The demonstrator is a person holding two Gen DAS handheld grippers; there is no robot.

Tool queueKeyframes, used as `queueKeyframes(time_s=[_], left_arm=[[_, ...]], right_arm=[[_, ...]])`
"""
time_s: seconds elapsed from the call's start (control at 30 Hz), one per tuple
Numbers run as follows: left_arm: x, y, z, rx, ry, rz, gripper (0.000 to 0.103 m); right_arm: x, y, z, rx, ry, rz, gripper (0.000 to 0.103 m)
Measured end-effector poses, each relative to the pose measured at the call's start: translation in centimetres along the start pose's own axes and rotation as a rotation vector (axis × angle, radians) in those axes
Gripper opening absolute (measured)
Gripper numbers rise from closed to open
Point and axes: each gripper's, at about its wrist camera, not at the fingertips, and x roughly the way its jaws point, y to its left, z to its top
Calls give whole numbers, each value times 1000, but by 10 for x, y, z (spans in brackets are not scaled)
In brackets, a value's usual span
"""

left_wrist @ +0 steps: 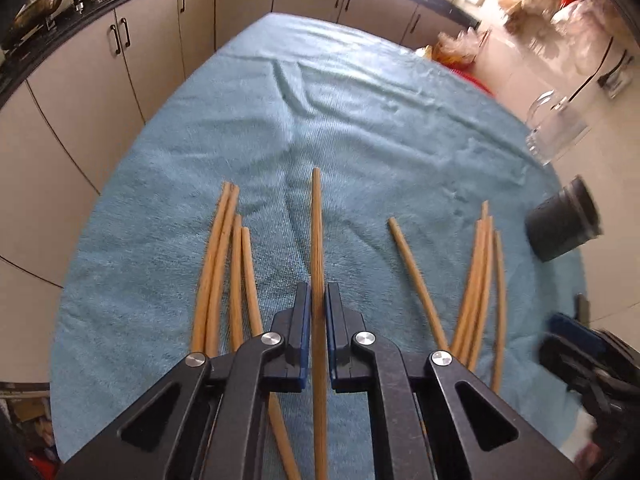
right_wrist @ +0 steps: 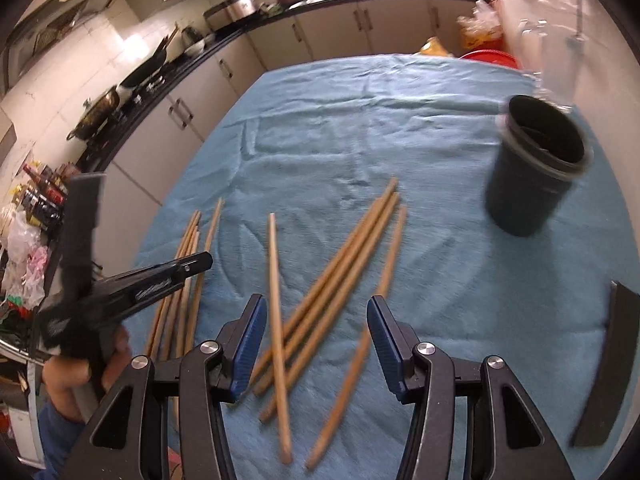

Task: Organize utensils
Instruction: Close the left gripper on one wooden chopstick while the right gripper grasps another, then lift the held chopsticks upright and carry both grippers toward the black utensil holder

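Covering the whole tabletop, a wrinkled light-blue terry cloth (left_wrist: 360, 112) carries everything else, with pale kitchen cabinets (left_wrist: 120, 64) curving behind it. Next in size, a dark round plastic cup (right_wrist: 536, 168) stands upright near the cloth's far right side, a clear glass jar (left_wrist: 556, 128) just beyond it. Scattered across the near half of the cloth are long tan wooden chopsticks: a bundle of four on the left (left_wrist: 224, 272), a bundle on the right (left_wrist: 480, 288), and a lone slanted stick (left_wrist: 416, 280) between. The left gripper (left_wrist: 318, 300) is clamped on one wooden chopstick (left_wrist: 316, 220), which runs straight forward from between its blue pads. The right gripper (right_wrist: 316, 320) hangs with jaws apart above the right bundle, gripping nothing, the sticks lying below and between its fingers.
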Motion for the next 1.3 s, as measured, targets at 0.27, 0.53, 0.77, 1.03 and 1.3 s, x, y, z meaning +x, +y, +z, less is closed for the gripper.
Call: queueKeyframes(time_s=[0.27,0.53,0.77,1.03,1.3], left_arm=[[-31,13,-8,-25,-61,-50,7],[-43,17,-10,-32,-79,-77,7],[-50,12,-12,-23,-102,-91,7],[-81,-7,-20,14,-186,-112,7],[-108,-22,-33,44,-258,-134,7]], right_arm=[[67,32,25,-90,131,-14,40],[104,39,33,-116,211,-37,22],[88,31,29,-88,167,41,8],[7,33,10,-90,-73,91,8],[-59,26,-24,-68,-281,97,8]])
